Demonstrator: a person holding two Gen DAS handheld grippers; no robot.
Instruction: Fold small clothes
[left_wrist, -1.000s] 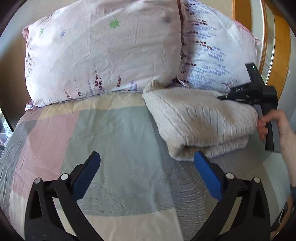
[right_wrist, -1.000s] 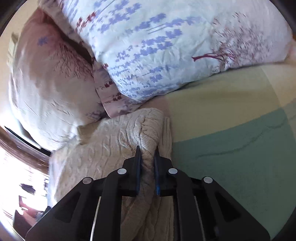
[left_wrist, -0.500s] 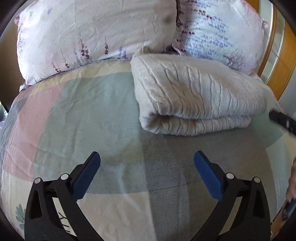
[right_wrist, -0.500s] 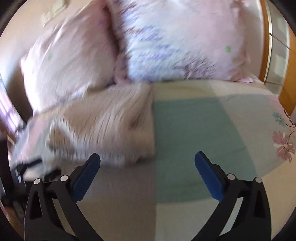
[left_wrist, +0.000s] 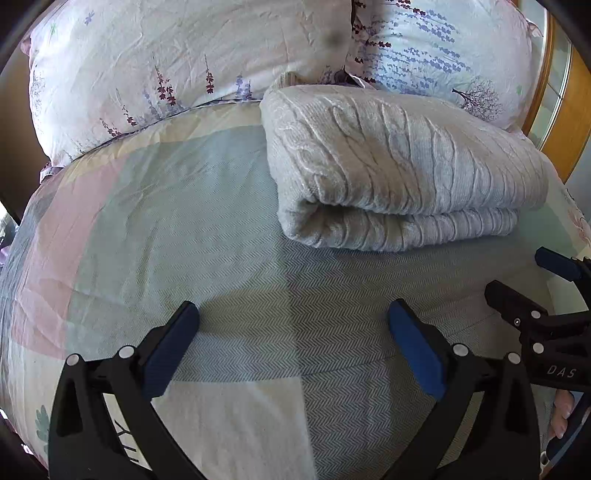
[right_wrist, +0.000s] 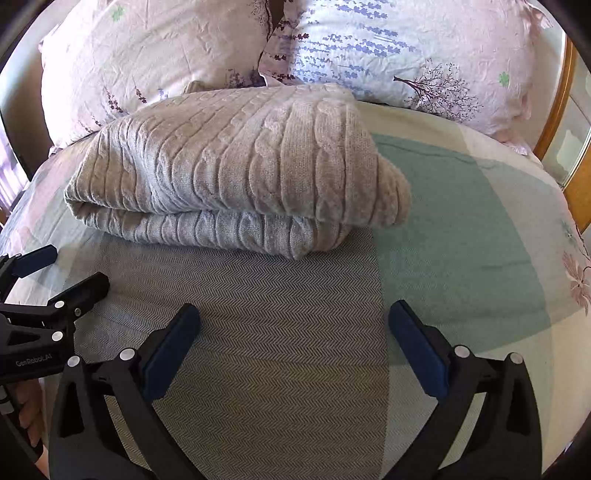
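Step in hand, by my judgement: the fold looks done. Both tools are hovering clear of the garment, nothing gripped.

Left gripper (left_wrist: 293, 336): fingers (left_wrist: 171, 349) are standing wide apart, holding nothing, w/ bare bedspread (left_wrist: 155, 221) showing between them. Right gripper (right_wrist: 294, 336): same condition, fingers (right_wrist: 419, 350) spread wide, empty. Each tool is also showing at the other view's edge: right unit at lower right of the left wrist view, left unit at lower left of the right wrist view.

Sweater (left_wrist: 399, 166): cream cable-knit, lying folded in a thick bundle on the bedspread. In the left wrist view it is sitting centre-right of frame; in the right wrist view, sweater (right_wrist: 229, 162) is sitting centre-left. Its back edge is touching, or very nearly touching, the two floral pillows (left_wrist: 184, 59) along the top of frame. At least two layers are showing at the near edge, lower layer poking out slightly past the upper. One end is rounded and a bit puffed open, not pressed flat.

Next move, est.: either tidy the loose rounded end and press it flat, or reach for another garment. None other is showing in either view, so cannot tell if more remain. Any re-grip calls for closing on the full stack of layers, not the top ply only, else the fold is likely coming undone.
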